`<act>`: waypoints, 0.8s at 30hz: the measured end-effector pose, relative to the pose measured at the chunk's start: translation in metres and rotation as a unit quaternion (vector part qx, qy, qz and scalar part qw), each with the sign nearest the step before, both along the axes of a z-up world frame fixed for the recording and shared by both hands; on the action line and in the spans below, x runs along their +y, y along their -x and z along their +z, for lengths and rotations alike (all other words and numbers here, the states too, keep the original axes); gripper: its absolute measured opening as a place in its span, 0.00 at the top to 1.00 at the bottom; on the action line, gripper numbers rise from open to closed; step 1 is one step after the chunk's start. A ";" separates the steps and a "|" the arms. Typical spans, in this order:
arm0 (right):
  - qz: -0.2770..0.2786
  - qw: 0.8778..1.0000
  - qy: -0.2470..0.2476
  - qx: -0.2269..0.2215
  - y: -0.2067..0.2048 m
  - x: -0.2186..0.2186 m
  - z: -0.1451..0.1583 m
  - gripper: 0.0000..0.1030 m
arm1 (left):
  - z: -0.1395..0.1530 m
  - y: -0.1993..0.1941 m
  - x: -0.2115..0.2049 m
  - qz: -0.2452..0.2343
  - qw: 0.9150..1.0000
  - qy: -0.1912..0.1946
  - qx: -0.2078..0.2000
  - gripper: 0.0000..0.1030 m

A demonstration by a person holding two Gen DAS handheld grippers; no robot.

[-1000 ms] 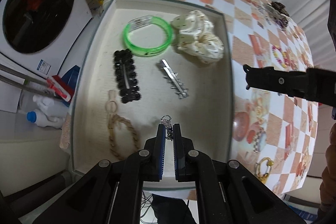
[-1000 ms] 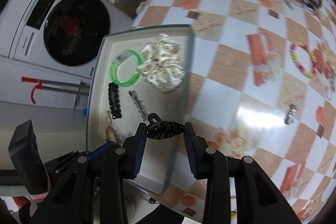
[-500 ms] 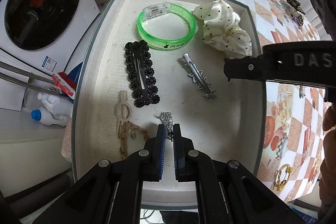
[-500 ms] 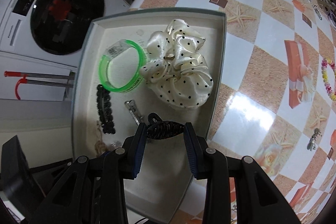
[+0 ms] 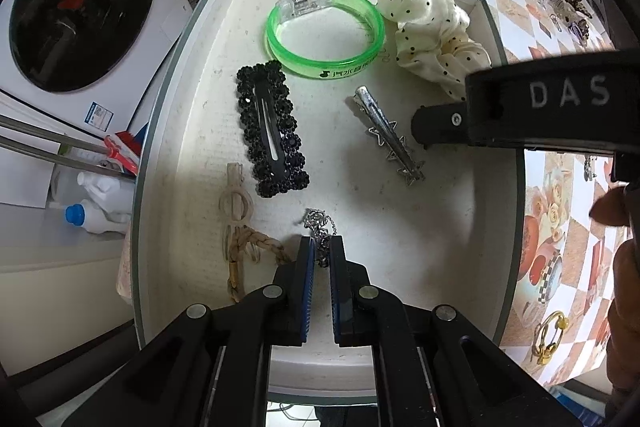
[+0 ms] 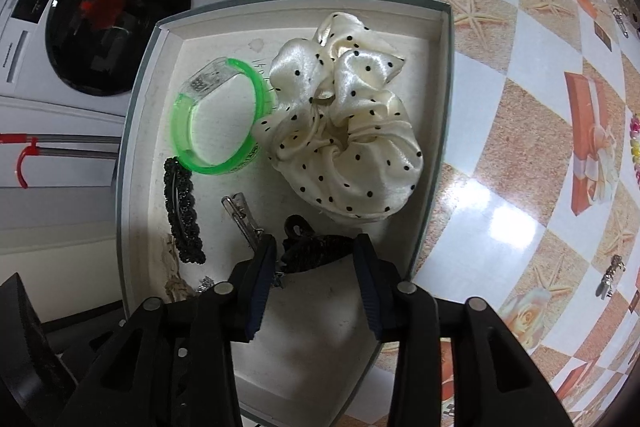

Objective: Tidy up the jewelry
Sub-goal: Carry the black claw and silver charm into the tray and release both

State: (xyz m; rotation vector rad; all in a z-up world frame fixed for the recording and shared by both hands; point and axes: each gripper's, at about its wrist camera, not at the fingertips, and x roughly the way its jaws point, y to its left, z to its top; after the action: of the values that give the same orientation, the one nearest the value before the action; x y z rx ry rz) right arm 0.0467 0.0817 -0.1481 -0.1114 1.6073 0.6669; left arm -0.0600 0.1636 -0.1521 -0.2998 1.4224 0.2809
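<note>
A shallow white tray (image 5: 168, 131) with a grey-green rim holds a green bangle (image 5: 325, 35), a cream dotted scrunchie (image 5: 436, 35), a black beaded clip (image 5: 272, 129), a silver star clip (image 5: 390, 137) and a braided beige piece (image 5: 240, 247). My left gripper (image 5: 321, 251) is shut on a small silver chain piece (image 5: 318, 223) just above the tray floor. My right gripper (image 6: 314, 253) is shut on a black claw clip (image 6: 316, 247) over the tray's near right part, below the scrunchie (image 6: 344, 143); it shows from the side in the left wrist view (image 5: 520, 115).
The tray (image 6: 436, 147) sits at the corner of a table with a checked orange and white cloth (image 6: 520, 107). More jewelry lies on the cloth, such as a gold ring piece (image 5: 550, 337) and a dark clip (image 5: 570, 1). A washing machine (image 5: 76, 3) stands left.
Both grippers have moved in lower over the tray, so its contents look larger. The right gripper has come over the tray's right side with the claw clip. Both holds are unchanged.
</note>
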 end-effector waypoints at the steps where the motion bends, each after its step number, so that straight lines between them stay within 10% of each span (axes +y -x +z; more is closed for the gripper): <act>1: 0.001 1.000 -0.001 0.002 0.000 0.004 0.000 0.52 | 0.000 0.000 -0.001 0.000 1.000 -0.002 0.001 0.88; 9: -0.015 0.999 -0.029 0.009 -0.015 0.018 0.012 0.31 | 0.010 0.001 -0.004 0.002 1.000 -0.017 0.001 0.88; 24: -0.099 0.991 -0.090 0.014 -0.024 -0.041 0.055 0.22 | 0.035 -0.006 -0.012 -0.019 0.999 -0.028 0.000 0.88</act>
State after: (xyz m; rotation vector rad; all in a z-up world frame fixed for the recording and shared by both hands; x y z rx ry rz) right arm 0.0710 0.0403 -0.0932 0.1890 1.5536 0.6581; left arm -0.0539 0.1517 -0.1174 -0.2269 1.4154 0.2898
